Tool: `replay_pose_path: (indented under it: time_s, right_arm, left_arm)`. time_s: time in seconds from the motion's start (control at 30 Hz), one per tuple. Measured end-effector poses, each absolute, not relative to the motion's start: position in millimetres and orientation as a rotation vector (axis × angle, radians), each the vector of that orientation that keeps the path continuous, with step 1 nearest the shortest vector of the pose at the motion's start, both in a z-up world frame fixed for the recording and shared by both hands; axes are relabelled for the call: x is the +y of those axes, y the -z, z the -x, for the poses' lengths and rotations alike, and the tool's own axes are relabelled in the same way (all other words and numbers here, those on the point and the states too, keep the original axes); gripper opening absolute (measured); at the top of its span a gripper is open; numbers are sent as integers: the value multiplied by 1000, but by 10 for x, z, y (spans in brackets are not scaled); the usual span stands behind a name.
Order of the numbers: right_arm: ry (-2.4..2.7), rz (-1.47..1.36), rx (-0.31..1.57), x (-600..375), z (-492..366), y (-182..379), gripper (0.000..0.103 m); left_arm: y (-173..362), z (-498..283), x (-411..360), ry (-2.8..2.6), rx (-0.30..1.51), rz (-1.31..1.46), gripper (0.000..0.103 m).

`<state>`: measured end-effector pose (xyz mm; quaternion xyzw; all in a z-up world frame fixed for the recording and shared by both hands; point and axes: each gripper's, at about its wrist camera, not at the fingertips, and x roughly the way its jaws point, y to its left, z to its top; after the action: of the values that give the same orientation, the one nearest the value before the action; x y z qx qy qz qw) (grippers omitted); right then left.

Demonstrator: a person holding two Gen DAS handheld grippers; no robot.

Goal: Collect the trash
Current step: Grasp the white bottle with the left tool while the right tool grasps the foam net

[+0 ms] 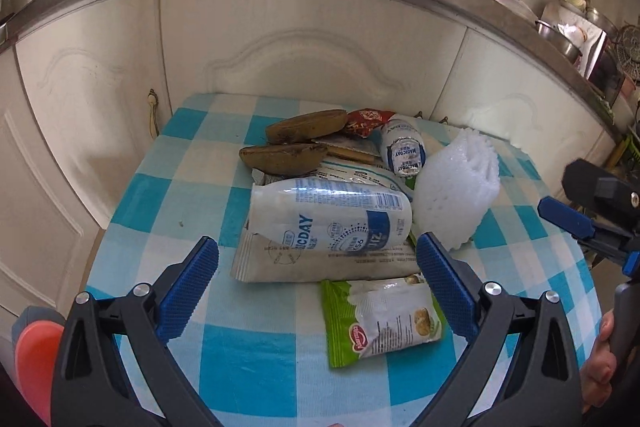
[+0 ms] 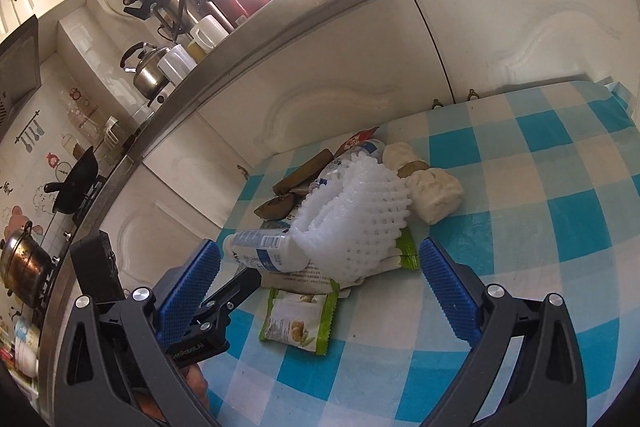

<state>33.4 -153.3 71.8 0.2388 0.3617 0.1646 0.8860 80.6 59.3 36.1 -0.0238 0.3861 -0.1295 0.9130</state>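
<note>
Landmark: large milk bottle (image 1: pixel 332 217), lying on its side in the middle of the checked tablecloth (image 1: pixel 260 359).
Trash heap: all gathered around the bottle on the table, none of it collected yet.
Under the bottle: a flat grey-white pouch (image 1: pixel 320 261), which the bottle rests on.
Nearer than the bottle: green snack wrapper (image 1: pixel 384 319), lying flat on the cloth.
Beside the bottle, toward the right gripper: white foam fruit net (image 1: pixel 456 183), leaning against it.
Beyond the bottle: two brown peel halves (image 1: pixel 286 157), a small milk bottle (image 1: pixel 402 147) and a red wrapper (image 1: pixel 366 121).
Seen only from the right wrist view: pale dough-like lumps (image 2: pixel 434 195) past the foam net.
Left gripper (image 1: pixel 318 291): jaws spread wide, empty, touching nothing; it hovers over the wrapper, just short of the bottle.
Right gripper (image 2: pixel 320 291): jaws likewise spread wide and empty, aimed at the foam net and bottle.
Risk, rolling: the round bottle sits on a slick pouch; a nudge from one finger could send it rolling off the heap.
Risk, crowding: both grippers point at the same pile and could collide.
Risk, foam net: light and springy, so likely to slip free of a shallow pinch.
</note>
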Motion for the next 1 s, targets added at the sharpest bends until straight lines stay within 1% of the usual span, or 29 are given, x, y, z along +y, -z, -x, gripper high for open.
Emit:
replay_pose_path:
  time_s: [0.3,0.53,0.63,0.67,0.73,0.77,0.83,0.87,0.9,1.0]
  right_arm:
    - [-326,-477,783,-1483,-622,-564,99]
    - [-288,-384,779,-1385,-744,-496,98]
    - [-265,-347,775,-1361,-787,-473,96]
    - [-259,-340,774,-1361,-797,-461,94]
    - [-257,-337,776,-1361,-820,-433,78]
    - [-267,-340,781,-1352,-831,-423,72]
    - [-268,-326,778,-1330,-836,-425,69]
    - [-264,-311,772,-1312,-828,-437,65]
    - [-260,-300,765,-1300,-815,-449,59]
    - [-261,-284,752,-1271,-767,-473,48]
  left_arm:
    - [-258,-991,396,246,809,-77,100]
    - [-147,-1128,387,212,868,-57,100]
    - [-125,-1167,404,198,880,-41,100]
    - [-128,-1176,414,194,882,-36,100]
    - [-129,-1186,423,195,890,-17,100]
    - [-134,-1184,430,199,891,-5,100]
    - [-147,-1173,439,207,882,12,100]
    - [-150,-1171,437,211,877,12,100]
    - [-149,-1173,434,212,874,8,100]
    - [-151,-1176,431,210,879,14,100]
